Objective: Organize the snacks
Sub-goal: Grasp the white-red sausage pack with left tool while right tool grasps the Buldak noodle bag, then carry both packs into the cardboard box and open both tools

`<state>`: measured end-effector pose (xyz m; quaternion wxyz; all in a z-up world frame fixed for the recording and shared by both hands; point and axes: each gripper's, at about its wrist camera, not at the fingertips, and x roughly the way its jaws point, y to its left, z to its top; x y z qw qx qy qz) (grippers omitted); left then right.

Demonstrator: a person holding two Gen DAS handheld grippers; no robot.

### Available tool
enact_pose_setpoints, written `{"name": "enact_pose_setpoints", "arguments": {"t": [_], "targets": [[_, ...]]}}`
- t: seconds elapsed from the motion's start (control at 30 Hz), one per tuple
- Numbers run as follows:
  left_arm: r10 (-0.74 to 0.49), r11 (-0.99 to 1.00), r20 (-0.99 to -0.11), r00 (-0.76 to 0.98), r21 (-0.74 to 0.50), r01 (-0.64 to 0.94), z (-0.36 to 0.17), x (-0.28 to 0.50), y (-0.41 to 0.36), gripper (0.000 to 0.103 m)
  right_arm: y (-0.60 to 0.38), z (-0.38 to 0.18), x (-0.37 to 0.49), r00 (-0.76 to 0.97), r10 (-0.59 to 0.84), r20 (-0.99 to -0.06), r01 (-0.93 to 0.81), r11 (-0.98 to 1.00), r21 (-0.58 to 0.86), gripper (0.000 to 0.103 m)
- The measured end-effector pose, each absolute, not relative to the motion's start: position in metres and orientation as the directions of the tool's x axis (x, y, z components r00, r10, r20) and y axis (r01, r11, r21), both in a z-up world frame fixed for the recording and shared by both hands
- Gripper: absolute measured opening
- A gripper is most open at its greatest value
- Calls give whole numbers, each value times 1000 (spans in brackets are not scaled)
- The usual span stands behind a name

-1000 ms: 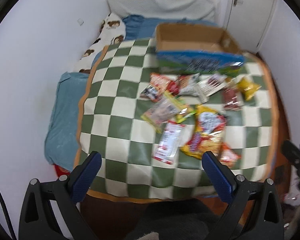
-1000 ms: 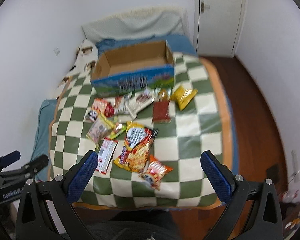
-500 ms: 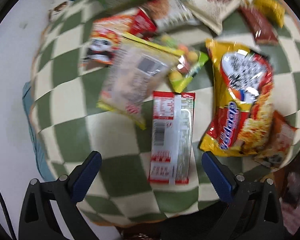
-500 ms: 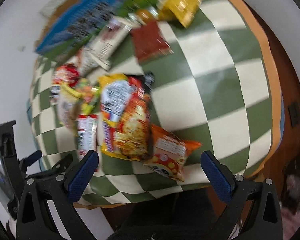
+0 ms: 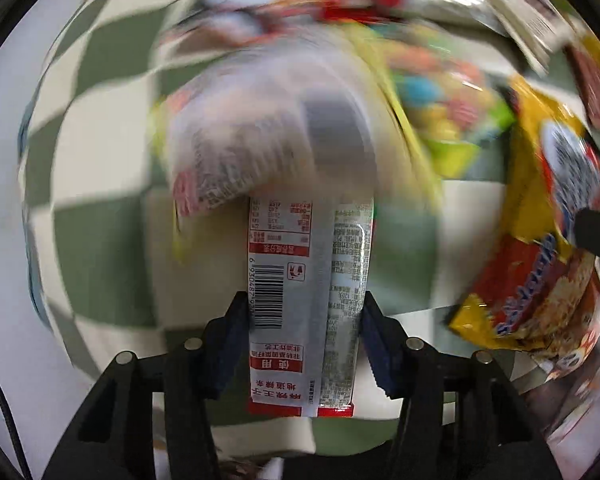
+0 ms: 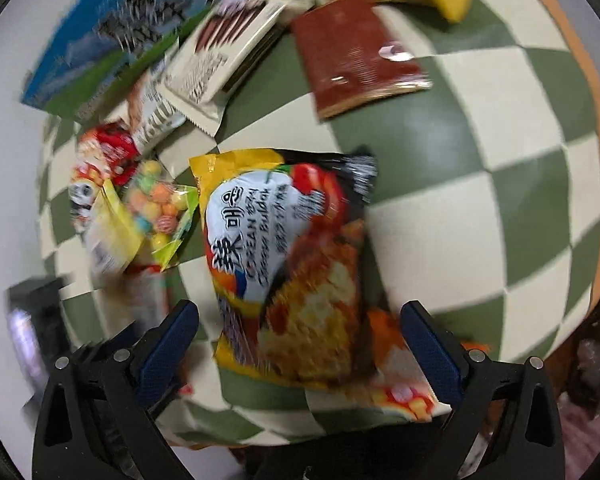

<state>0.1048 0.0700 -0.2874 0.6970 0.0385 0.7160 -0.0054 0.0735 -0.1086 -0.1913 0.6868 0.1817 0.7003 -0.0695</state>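
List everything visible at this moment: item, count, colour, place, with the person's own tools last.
Long packet: 1, red and white, between the left tool's fingers.
Noodle bag: 1, yellow and black, ahead of the right tool.
Candy bag: 1, multicoloured, left of the noodle bag.
Brown packet: 1, far side of the blanket.
Box: 1, blue and green, far left.
Blanket: 1, green and cream checks.
Left tool: 1, black and blue, shut on the long packet.
Right tool: 1, black and blue, open.

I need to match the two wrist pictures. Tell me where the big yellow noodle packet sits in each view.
Left wrist: the yellow noodle packet lies at the right edge, beside the red-and-white packet held in the left gripper.
Right wrist: the packet lies at centre, between the open right gripper's fingers.
Shared landmark: the bag of coloured candy balls.
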Motion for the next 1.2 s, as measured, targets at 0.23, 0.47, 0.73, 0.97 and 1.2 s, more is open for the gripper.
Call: {"name": "enact_pose_setpoints", "arguments": {"t": [0.23, 0.47, 0.73, 0.97, 1.2], "targets": [[-28, 996, -999, -30, -26, -83, -288, 89, 110, 53, -64, -219, 100, -65, 26, -998, 203, 979, 12, 90], [-47, 997, -998, -40, -44, -67, -293, 92, 111, 52, -36, -219, 105, -39, -56, -998, -90, 995, -52, 90], [-58, 996, -998, 9, -58, -70, -266, 66, 115, 43, -44, -221, 97, -33, -1, -999, 56, 998, -2, 87], [-97, 991, -995, 18, -99, -89, -225, 30, 109, 43, -67, -181, 89, 35, 56, -998, 67, 996, 58, 87], [-144, 984, -986, 79, -152, -97, -151, 24, 71, 43, -103, -127, 78, 89, 177, -980, 37, 983, 180, 87]]}}
